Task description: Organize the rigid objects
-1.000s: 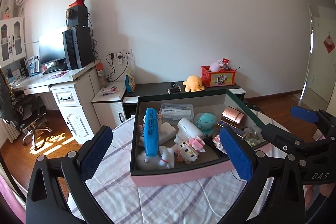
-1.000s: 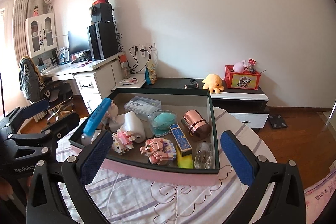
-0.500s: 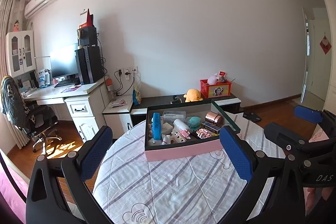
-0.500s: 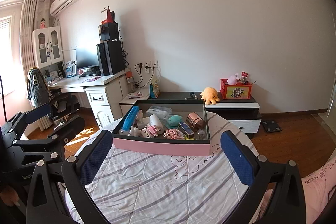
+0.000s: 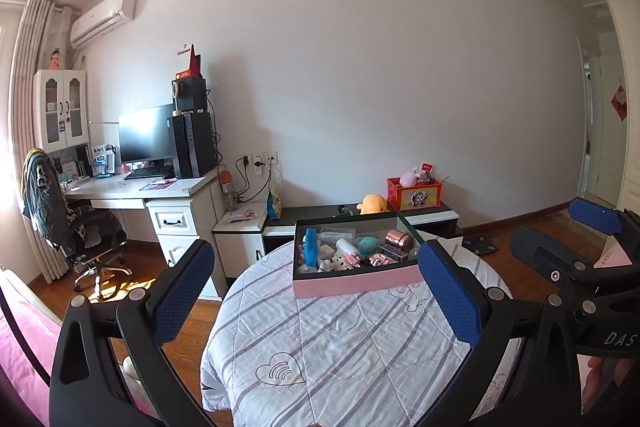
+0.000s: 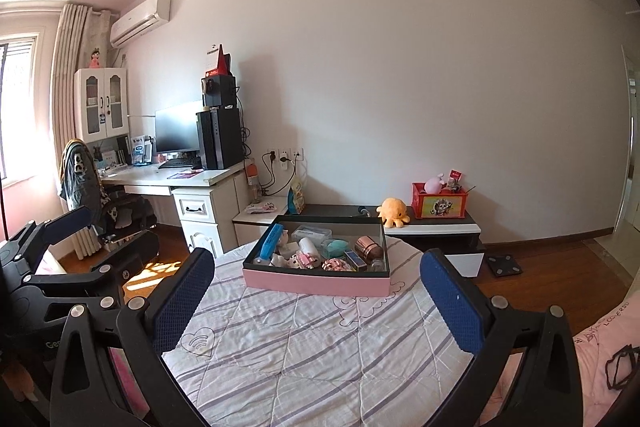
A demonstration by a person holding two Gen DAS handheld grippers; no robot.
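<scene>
Quilt-covered round table, pink box, desk

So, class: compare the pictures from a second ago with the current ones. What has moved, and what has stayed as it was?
Both hand-held grippers, left and right, have drawn back from the pink-sided open box on the striped quilted table, which now looks much farther away. Nothing was grasped or released. Both stay open and empty, and the box's contents, such as the blue marker, lie unchanged.
</scene>
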